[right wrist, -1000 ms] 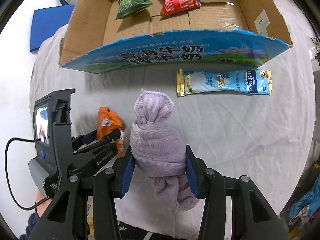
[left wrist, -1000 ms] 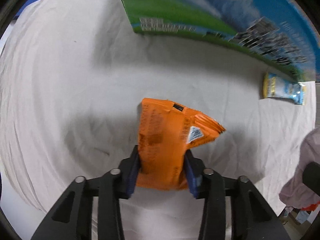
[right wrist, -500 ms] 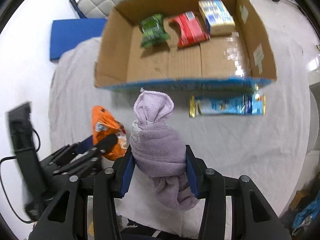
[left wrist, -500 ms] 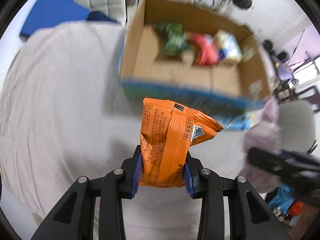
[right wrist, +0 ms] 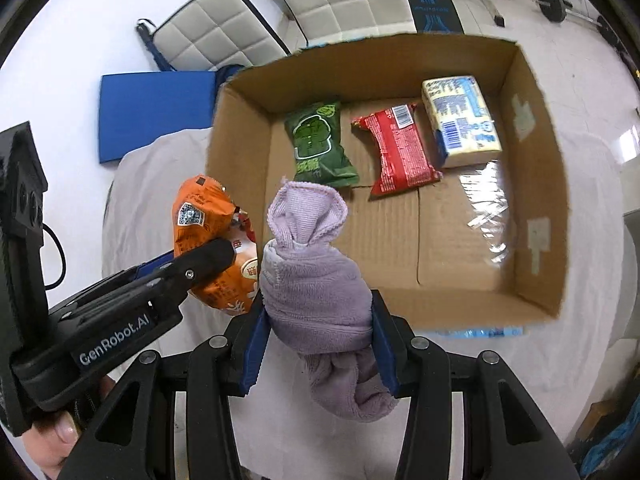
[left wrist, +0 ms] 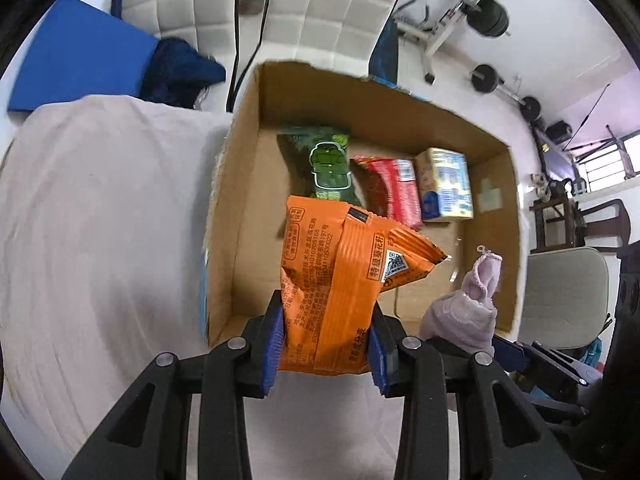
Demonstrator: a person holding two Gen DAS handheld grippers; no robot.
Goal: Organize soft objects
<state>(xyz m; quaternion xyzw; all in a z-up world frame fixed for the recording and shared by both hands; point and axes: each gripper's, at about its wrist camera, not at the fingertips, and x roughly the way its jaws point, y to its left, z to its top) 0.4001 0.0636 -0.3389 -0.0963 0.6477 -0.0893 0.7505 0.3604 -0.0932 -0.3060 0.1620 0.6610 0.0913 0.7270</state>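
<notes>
My left gripper (left wrist: 326, 340) clamped on orange snack packet (left wrist: 340, 280), right gripper (right wrist: 318, 344) clamped on rolled lilac towel (right wrist: 316, 280) — both held above near edge of cardboard box (right wrist: 532, 184). Best I carry each past near wall, lower onto bare floor, then release. White cloth-covered table (left wrist: 100, 220) beneath — padded chairs, weights behind.

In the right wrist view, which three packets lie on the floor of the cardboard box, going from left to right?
green snack bag → red snack packet → yellow and blue pack
</notes>
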